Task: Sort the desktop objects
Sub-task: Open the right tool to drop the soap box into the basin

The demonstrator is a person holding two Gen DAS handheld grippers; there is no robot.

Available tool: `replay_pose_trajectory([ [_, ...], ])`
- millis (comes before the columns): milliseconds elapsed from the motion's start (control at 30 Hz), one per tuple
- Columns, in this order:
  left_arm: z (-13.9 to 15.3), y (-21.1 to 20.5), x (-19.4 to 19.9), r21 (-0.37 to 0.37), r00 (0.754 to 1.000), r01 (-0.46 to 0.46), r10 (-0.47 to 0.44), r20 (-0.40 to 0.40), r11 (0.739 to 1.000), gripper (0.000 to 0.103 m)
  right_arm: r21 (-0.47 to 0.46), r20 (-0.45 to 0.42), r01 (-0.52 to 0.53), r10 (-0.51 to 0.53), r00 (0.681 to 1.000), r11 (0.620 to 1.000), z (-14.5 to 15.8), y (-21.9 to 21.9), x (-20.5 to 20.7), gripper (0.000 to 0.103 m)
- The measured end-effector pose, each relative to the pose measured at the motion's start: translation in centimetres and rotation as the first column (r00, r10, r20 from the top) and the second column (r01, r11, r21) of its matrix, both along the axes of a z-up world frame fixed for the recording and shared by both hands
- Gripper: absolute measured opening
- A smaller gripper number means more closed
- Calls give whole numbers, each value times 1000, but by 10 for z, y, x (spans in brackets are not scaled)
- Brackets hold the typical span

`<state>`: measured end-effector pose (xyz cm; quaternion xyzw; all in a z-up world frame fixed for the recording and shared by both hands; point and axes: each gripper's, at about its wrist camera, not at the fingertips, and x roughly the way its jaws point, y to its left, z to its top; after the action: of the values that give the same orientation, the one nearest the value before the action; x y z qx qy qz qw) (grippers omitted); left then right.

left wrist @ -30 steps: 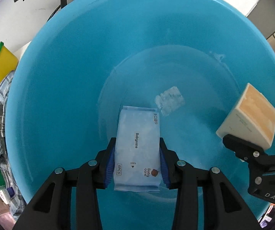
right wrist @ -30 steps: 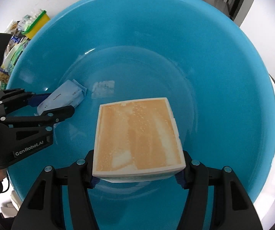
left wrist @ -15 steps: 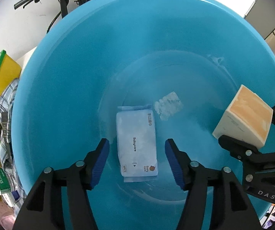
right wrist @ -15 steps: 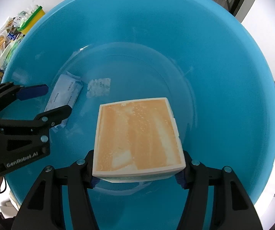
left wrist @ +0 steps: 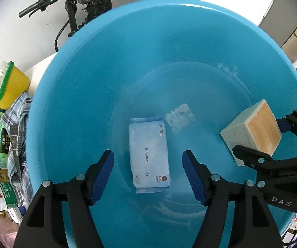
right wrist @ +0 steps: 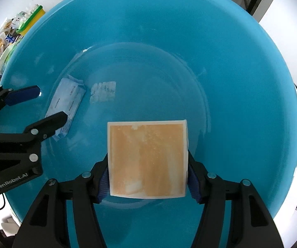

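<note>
A large blue basin (left wrist: 86,103) fills both views, its wall also showing in the right wrist view (right wrist: 241,82). A pale blue Babycare wipes pack (left wrist: 148,155) lies flat on the basin floor; it also shows in the right wrist view (right wrist: 67,105). My left gripper (left wrist: 148,165) is open above the pack, clear of it, and appears in the right wrist view (right wrist: 45,103). My right gripper (right wrist: 148,179) is shut on a white box with an orange face (right wrist: 147,159), held above the basin floor; the box shows in the left wrist view (left wrist: 251,132).
A torn white label patch (left wrist: 179,117) sticks to the basin floor. Left of the basin are a yellow tub with a green rim (left wrist: 9,86), a checked cloth (left wrist: 20,124), a water bottle (left wrist: 1,196) and snack packs. A bicycle (left wrist: 76,6) stands behind.
My left gripper opened, let go of the wipes pack and rose away from it; the pack now lies on the basin floor. My right gripper kept hold of the box.
</note>
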<state>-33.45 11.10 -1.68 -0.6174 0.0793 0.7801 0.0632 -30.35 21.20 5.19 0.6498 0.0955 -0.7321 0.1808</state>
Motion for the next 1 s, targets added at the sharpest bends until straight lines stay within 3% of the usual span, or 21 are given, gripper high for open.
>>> replay_pose_trajectory([
  [133, 10, -1, 5, 4, 999, -23, 23, -29, 1000, 71, 7, -19, 8, -8, 1000, 1000, 8, 4, 5, 60],
  [233, 26, -24, 14, 16, 997, -53, 54, -63, 998, 71, 17, -70, 13, -12, 998, 1000, 13, -8, 27, 63],
  [433, 44, -40, 32, 48, 991, -68, 73, -111, 997, 71, -25, -125, 40, -43, 991, 999, 39, 0, 41, 67],
  [533, 54, -27, 38, 56, 985, -67, 75, -153, 996, 71, -41, -152, 53, -59, 987, 998, 50, -1, 38, 68],
  [567, 55, -34, 32, 75, 982, -71, 83, -169, 995, 71, -48, -168, 61, -68, 983, 997, 53, 5, 32, 71],
  [633, 54, -49, 17, 123, 974, -76, 100, -202, 989, 72, -65, -209, 80, -92, 974, 995, 62, 10, 40, 88],
  [767, 61, -69, 9, 164, 936, -87, 138, -325, 983, 87, -98, -306, 113, -138, 942, 989, 57, 4, 22, 91],
  [1000, 87, -71, 25, 158, 856, -29, 107, -506, 987, 87, -146, -520, 93, -157, 840, 985, 90, 2, 32, 91],
])
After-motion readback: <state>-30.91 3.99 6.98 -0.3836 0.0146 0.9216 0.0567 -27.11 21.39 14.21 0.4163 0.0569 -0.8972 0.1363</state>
